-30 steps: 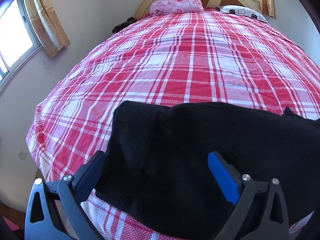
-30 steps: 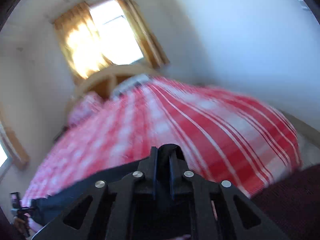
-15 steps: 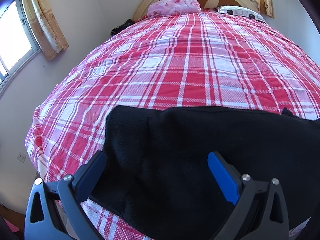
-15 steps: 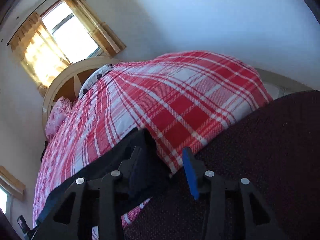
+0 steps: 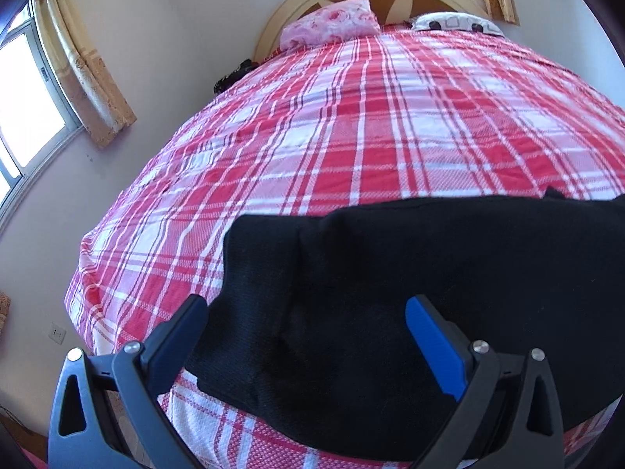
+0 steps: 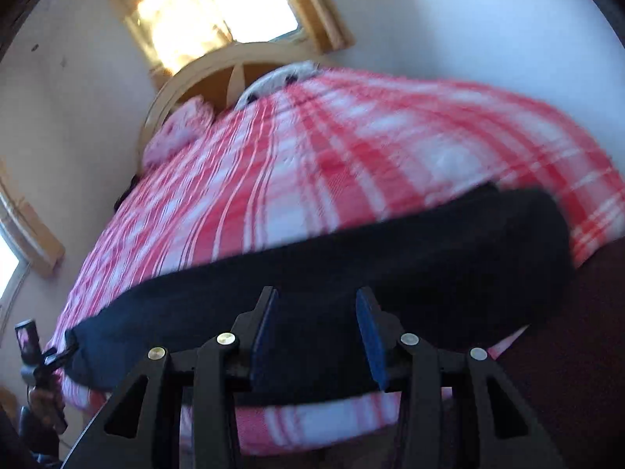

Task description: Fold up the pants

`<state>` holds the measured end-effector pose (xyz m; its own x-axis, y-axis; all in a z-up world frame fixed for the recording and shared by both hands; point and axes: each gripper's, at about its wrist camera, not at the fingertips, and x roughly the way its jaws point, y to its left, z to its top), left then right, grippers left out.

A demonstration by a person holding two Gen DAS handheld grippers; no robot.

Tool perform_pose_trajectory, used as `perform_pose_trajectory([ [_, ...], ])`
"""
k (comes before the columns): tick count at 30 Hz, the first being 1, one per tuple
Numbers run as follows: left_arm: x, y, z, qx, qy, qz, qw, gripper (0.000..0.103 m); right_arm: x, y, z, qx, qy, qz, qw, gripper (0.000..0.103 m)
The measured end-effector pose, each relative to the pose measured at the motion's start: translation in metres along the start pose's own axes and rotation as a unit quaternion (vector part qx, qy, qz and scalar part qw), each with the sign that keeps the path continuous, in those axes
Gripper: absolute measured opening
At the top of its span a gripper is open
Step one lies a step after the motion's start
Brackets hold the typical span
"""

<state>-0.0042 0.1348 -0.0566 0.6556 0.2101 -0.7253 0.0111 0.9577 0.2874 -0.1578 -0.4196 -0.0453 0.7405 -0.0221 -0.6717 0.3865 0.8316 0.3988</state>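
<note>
Both claws gape over the black pants (image 5: 410, 293), laid crosswise along the bed's (image 5: 371, 136) near edge (left claw (image 5: 304, 332) at one end, right claw (image 6: 312, 328) mid-length).

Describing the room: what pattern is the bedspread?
Red and white plaid bedspread, clearest in the left wrist view.

Both grippers, left gripper (image 5: 308, 320) and right gripper (image 6: 317, 308), had black angular frames, silver screws and blue-lined fingers (image 5: 429, 336).
</note>
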Motion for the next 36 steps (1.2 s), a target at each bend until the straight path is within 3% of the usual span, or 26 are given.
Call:
perform_pose_trajectory([
  [3, 0.006, 0.021, -0.003, -0.020, 0.013, -0.013, 0.9996, 0.103, 0.024, 0.011, -0.027, -0.015, 0.074, -0.014, 0.997, 0.044],
  [4, 0.008, 0.027, -0.005, -0.022, 0.016, -0.008, 0.9996, 0.103, 0.022, 0.018, -0.036, -0.043, 0.074, -0.028, 0.996, 0.044],
  [7, 0.013, 0.049, -0.011, -0.043, 0.025, -0.018, 0.9986, 0.103, 0.025, 0.035, -0.048, -0.117, 0.142, -0.099, 0.978, 0.044],
  [9, 0.014, 0.056, -0.013, -0.057, 0.030, -0.024, 0.9976, 0.103, 0.022, 0.047, -0.044, -0.131, 0.138, -0.115, 0.975, 0.044],
  [10, 0.012, 0.056, -0.013, -0.062, 0.028, -0.022, 0.9975, 0.103, 0.017, 0.058, -0.039, -0.136, 0.123, -0.093, 0.979, 0.044],
  [12, 0.005, 0.055, -0.012, -0.067, 0.008, -0.011, 0.9977, 0.103, 0.009, 0.093, -0.023, -0.141, 0.081, -0.002, 0.987, 0.044],
  [13, 0.001, 0.054, -0.012, -0.064, -0.005, -0.004, 0.9979, 0.103, 0.009, 0.120, -0.013, -0.144, 0.060, 0.067, 0.985, 0.044],
  [16, -0.001, 0.051, -0.014, -0.052, -0.030, 0.007, 0.9982, 0.103, 0.033, 0.185, 0.003, -0.155, 0.067, 0.201, 0.965, 0.044],
  [18, 0.010, 0.049, -0.017, -0.043, -0.010, 0.010, 0.9990, 0.103, 0.065, 0.235, 0.006, -0.172, 0.091, 0.247, 0.949, 0.044],
  [22, 0.014, 0.057, -0.029, -0.062, -0.010, -0.010, 0.9980, 0.103, 0.135, 0.324, -0.008, -0.233, 0.134, 0.276, 0.923, 0.044],
  [26, 0.021, 0.069, -0.034, -0.084, -0.004, -0.053, 0.9950, 0.103, 0.186, 0.379, -0.038, -0.292, 0.167, 0.249, 0.908, 0.044],
  [31, 0.032, 0.080, -0.036, -0.128, 0.015, -0.106, 0.9860, 0.103, 0.203, 0.390, -0.055, -0.304, 0.206, 0.257, 0.894, 0.044],
  [33, 0.031, 0.077, -0.036, -0.126, 0.015, -0.107, 0.9862, 0.103, 0.200, 0.390, -0.056, -0.293, 0.227, 0.281, 0.885, 0.044],
  [36, 0.029, 0.073, -0.035, -0.114, 0.009, -0.097, 0.9887, 0.103, 0.201, 0.392, -0.059, -0.296, 0.250, 0.276, 0.880, 0.044],
])
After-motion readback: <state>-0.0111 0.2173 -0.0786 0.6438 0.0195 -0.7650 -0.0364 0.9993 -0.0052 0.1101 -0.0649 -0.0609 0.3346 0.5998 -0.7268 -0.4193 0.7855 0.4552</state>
